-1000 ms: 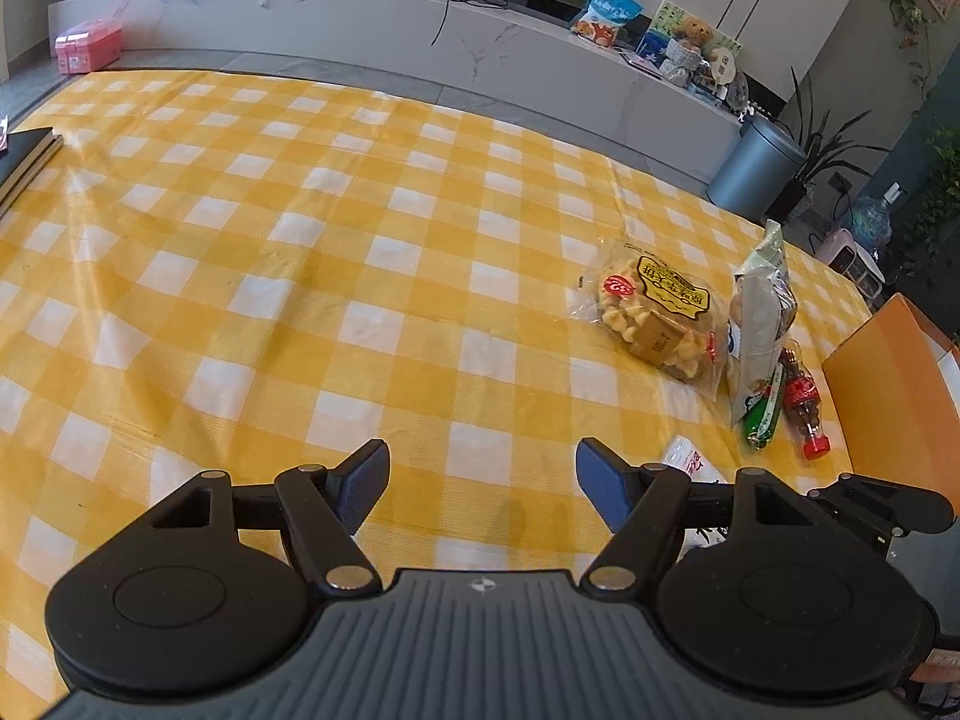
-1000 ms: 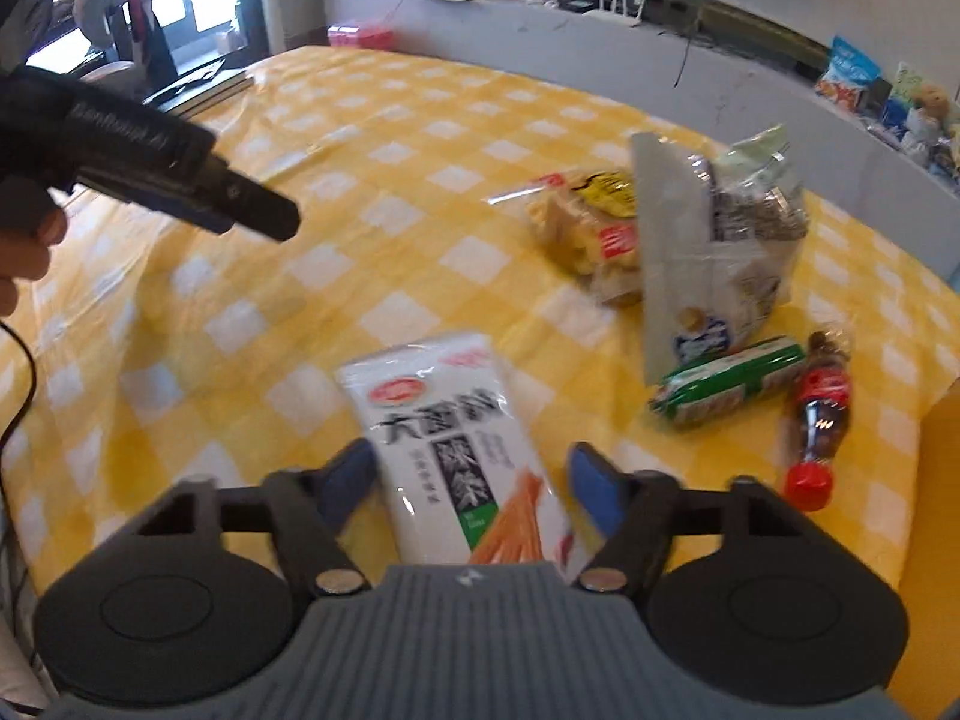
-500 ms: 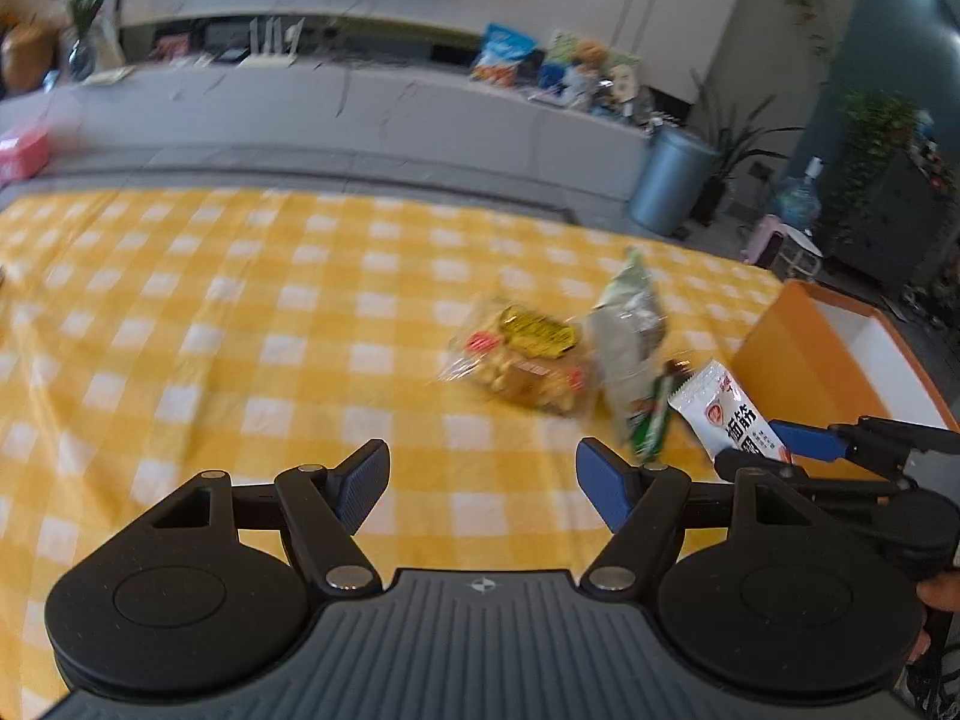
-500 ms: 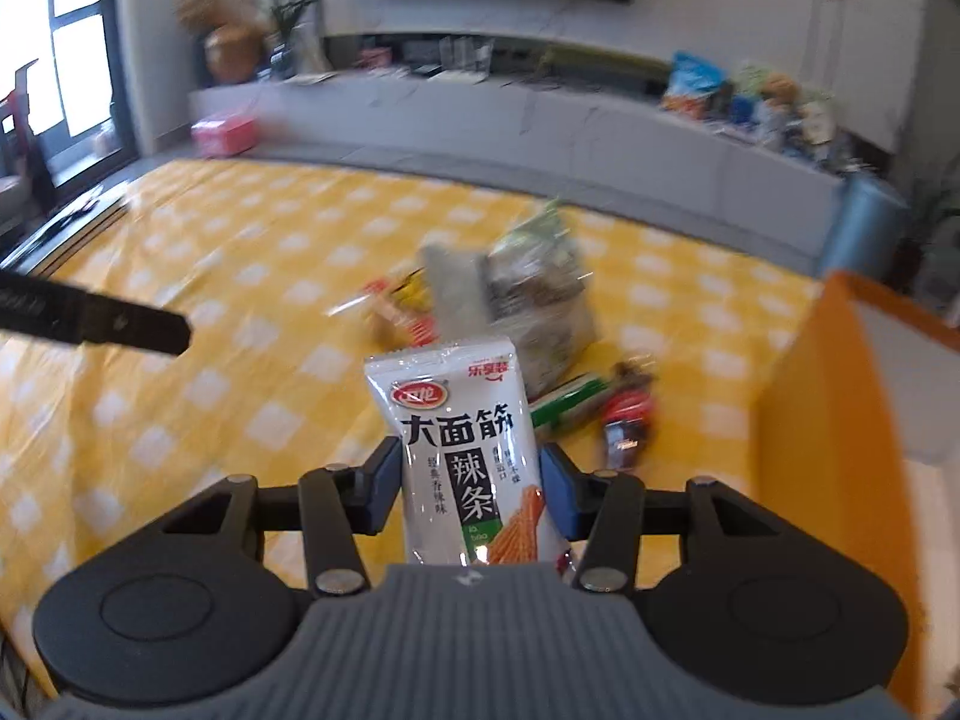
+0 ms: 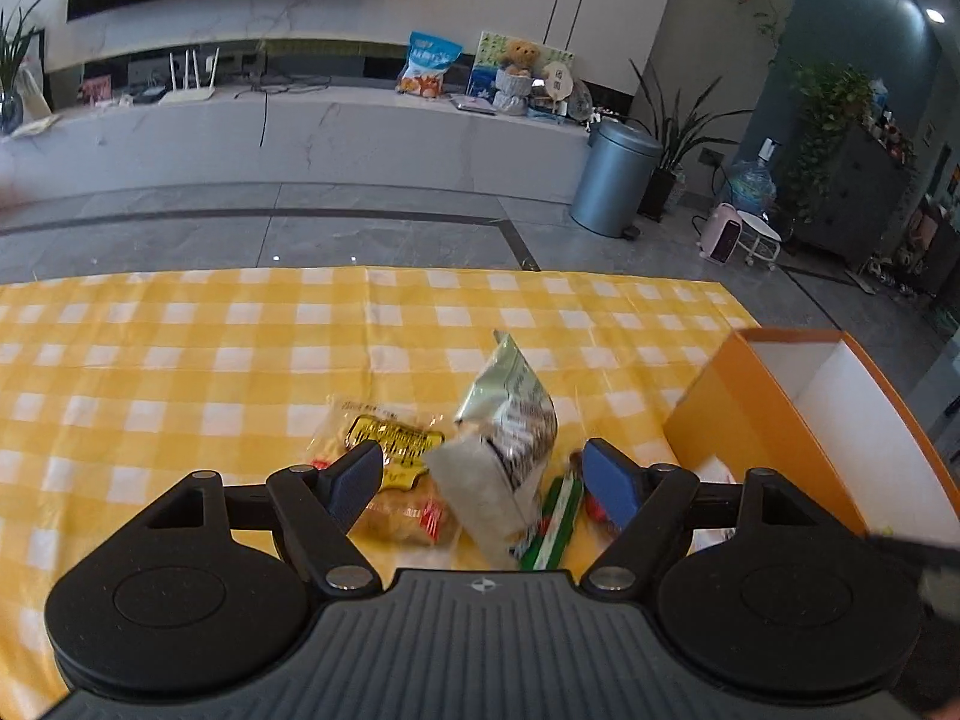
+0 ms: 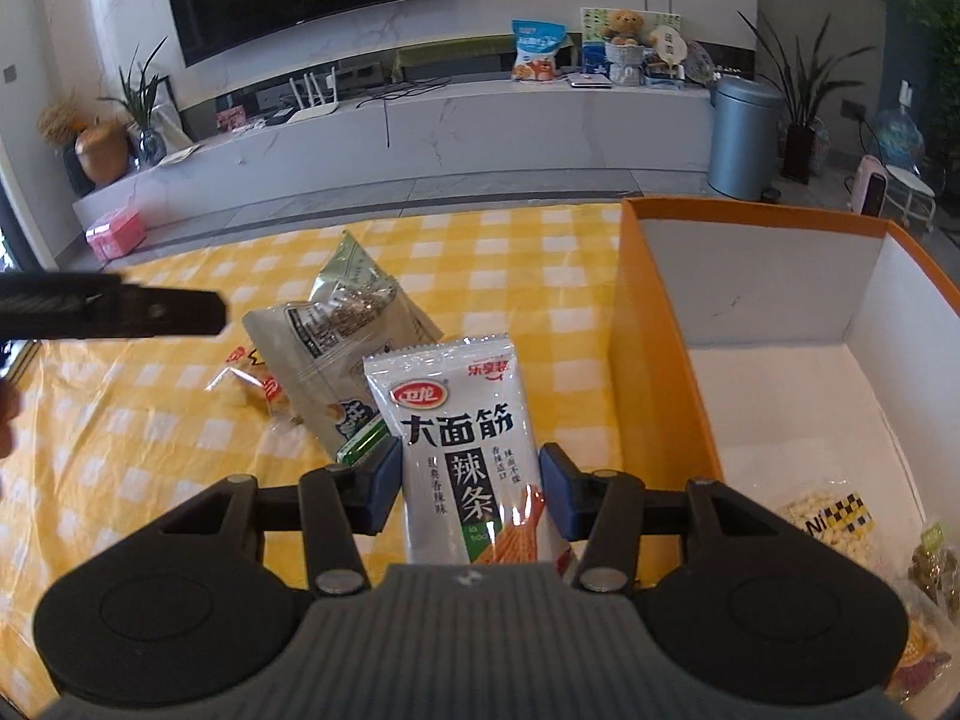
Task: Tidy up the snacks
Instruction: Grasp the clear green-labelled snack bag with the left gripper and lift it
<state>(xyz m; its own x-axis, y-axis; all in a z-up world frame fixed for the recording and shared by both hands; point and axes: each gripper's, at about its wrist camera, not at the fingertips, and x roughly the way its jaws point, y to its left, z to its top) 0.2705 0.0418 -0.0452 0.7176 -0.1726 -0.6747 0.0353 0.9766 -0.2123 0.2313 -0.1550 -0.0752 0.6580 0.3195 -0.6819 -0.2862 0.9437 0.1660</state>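
Since a second ago, you are lifting the white spicy-strip packet (image 6: pixel 465 450) off the checked tablecloth (image 6: pixel 150 420) and swinging toward the orange box (image 6: pixel 654 360); both views are now showing the far wall where they showed mostly table. Your right gripper (image 6: pixel 470 489) is clenching that packet by its lower half, pads pressing both long edges, the packet's long axis running straight toward twelve o'clock. Your left gripper (image 5: pixel 483 480) is released, its jaws opening wider, with nothing between the pads.

From the right gripper, the box's open white interior is lying at about two o'clock, its orange wall standing just beside the packet, and a few snacks are already resting in its near corner. At ten to eleven o'clock, the sunflower-seed bag (image 6: pixel 336 348), the green roll (image 6: pixel 363 447) and the clear cookie bag (image 6: pixel 252 381) are waiting on the cloth. The right hand is plainly nearer the box, so I judge the packet is going right over the wall.
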